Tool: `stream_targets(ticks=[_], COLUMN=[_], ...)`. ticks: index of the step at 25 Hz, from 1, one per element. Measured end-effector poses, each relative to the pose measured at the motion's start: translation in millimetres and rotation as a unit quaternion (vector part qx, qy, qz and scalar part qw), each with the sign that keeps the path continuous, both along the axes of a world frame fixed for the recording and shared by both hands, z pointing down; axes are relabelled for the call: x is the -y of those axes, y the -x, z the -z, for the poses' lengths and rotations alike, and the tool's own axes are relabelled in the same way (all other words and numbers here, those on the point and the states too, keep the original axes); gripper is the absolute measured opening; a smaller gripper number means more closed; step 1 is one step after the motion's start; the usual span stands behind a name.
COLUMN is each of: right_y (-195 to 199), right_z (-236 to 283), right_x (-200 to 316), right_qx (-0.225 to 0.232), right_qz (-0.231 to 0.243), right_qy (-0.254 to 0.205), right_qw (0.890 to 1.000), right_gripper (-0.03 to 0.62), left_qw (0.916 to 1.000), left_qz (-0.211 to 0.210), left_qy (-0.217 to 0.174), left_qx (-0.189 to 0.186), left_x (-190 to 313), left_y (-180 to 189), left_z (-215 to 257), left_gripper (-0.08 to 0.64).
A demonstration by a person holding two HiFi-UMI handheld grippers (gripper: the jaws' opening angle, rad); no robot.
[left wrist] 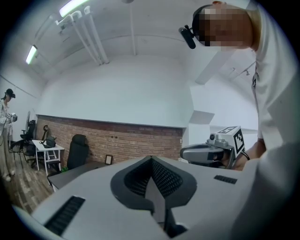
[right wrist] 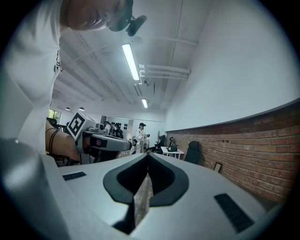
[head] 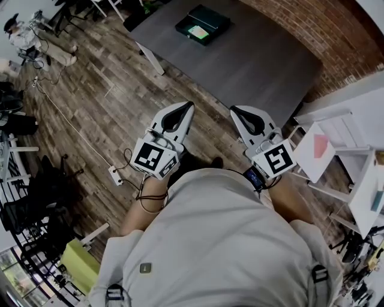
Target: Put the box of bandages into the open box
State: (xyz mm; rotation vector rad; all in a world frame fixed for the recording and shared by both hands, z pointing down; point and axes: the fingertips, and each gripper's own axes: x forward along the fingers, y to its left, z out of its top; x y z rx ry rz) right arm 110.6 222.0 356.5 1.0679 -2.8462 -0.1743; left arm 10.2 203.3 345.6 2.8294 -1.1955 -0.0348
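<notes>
Wood plank floor point(head: 108, 96) below me, brick wall point(head: 336, 24) at far right, grey table point(head: 258, 66) on the far side. At the table's far end sits the open box point(head: 210, 18), dark. A small green-and-white item point(head: 198, 32), apparently the box of bandages, lies at its near-left part. From up here I can't tell whether it's inside the box or lying on top. Both grippers are held low by my waist, well apart from the table, tips pointing toward it. On the left gripper point(head: 189, 106) the jaws are together with nothing between them. Same on the right gripper point(head: 234, 110): jaws closed, empty. They sit side by side with a gap between them, each visible in the other's gripper view. White power strip point(head: 115, 174) with its cable lies on the floor to the left, and white shelving point(head: 351, 150) stands to the right.
</notes>
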Motion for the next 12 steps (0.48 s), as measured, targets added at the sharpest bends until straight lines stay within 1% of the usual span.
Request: stream_targets(ticks=[5,12], right_y=[-7,-15], right_z=[4,5], right_x=[-3,-5], right_qx=[0.004,0.014], right_qz=[0.001,-0.007], right_qy=[-0.007,0.025], right_qw=[1.000,1.000], right_gripper=[0.021,0.021], left_qw=[1.0000,0.9999], left_qz=[-0.004,-0.011], left_qy=[0.001,-0.009], left_qx=[-0.001,0.004], left_x=[-4,-6], left_y=[-11,-24], left_z=[-2,1], left_gripper=[0.015,0.015])
